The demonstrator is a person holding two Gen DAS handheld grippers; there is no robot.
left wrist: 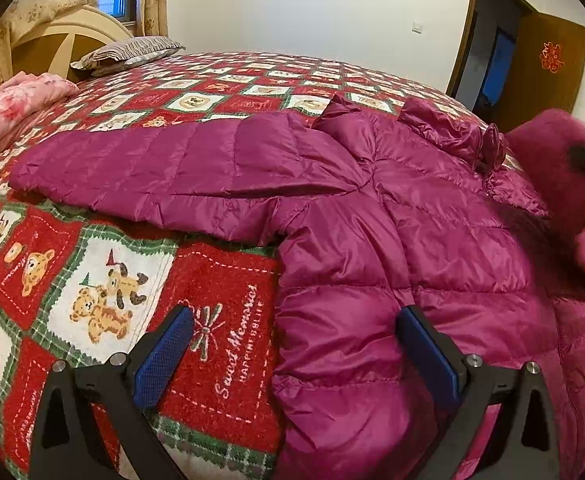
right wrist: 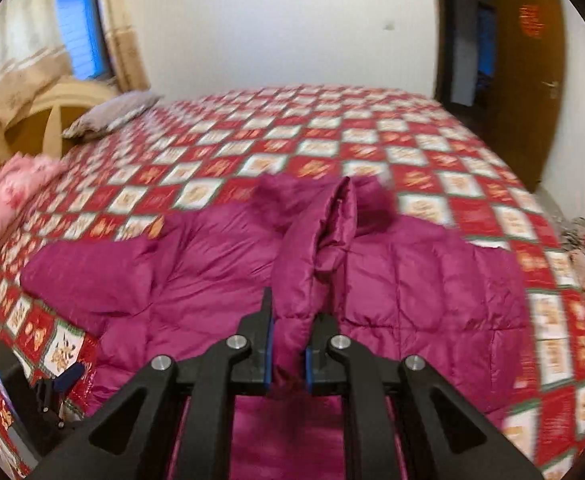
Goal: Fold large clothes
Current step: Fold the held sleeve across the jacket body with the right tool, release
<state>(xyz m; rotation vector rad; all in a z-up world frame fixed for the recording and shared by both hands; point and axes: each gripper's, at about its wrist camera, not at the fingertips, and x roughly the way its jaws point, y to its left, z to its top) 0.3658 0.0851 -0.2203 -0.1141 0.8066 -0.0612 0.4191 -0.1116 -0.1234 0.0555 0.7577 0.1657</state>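
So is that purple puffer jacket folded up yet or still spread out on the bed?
Mostly spread. The jacket lies flat on the bedspread, one sleeve stretched sideways; the right gripper pinches the other sleeve.

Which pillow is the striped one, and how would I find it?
Start at the big bed with the red teddy-bear blanket. Look to its far left corner, by the cream headboard. The striped pillow is grey and flat, unlike the pink flowered bedding lying nearer.
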